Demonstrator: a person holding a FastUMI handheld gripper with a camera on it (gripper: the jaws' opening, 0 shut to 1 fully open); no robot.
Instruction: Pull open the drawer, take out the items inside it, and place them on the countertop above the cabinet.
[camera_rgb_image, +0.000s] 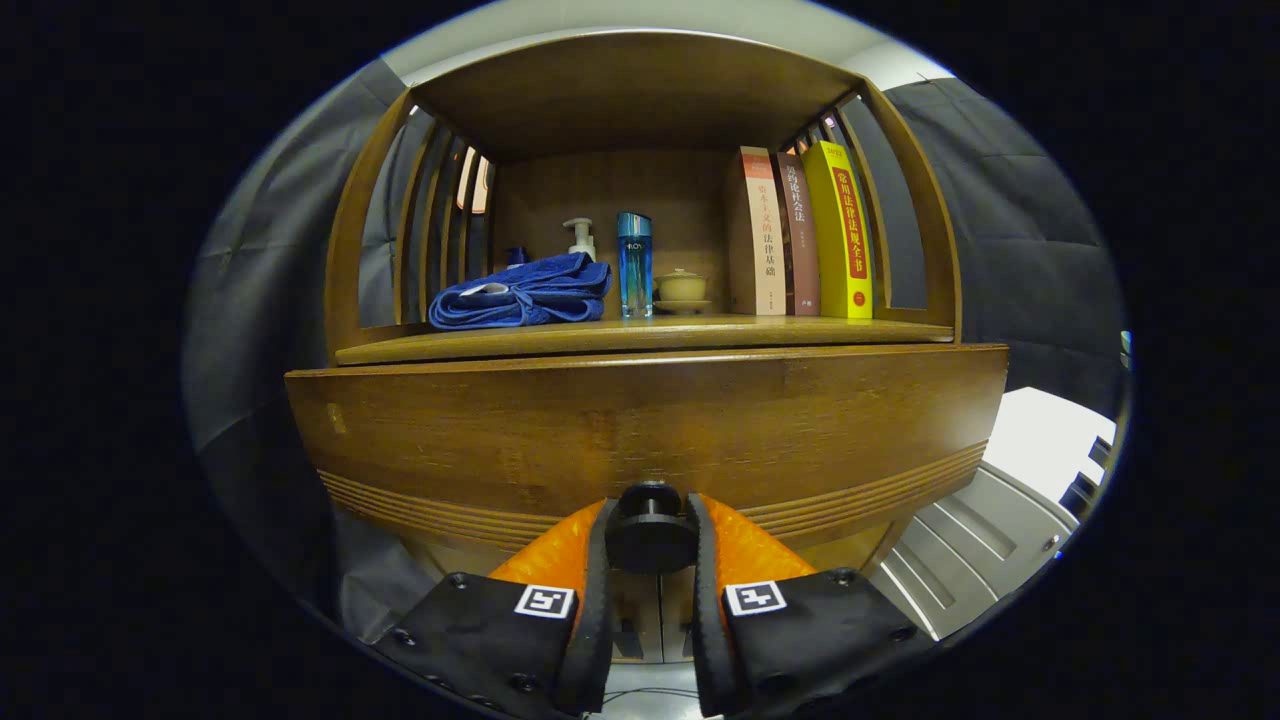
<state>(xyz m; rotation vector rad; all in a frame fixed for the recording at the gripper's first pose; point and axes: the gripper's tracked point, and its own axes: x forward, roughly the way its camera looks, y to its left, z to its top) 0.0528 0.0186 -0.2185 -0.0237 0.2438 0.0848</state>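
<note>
Gripper (650, 545) fingers clamp the black knob (650, 535) of the drawer (640, 430) from both sides; above the knob, the countertop (640, 335) has bare wood along its front edge.

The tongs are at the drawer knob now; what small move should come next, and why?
Probably pull straight back. The tongs appear closed on the round knob, one finger on each side, and the drawer front still hides whatever is inside.

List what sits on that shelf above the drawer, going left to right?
Blue towel, pump bottle just behind it, blue bottle, small lidded cup, tan book, brown book, yellow book. Below, the claw grips the drawer knob.
</note>
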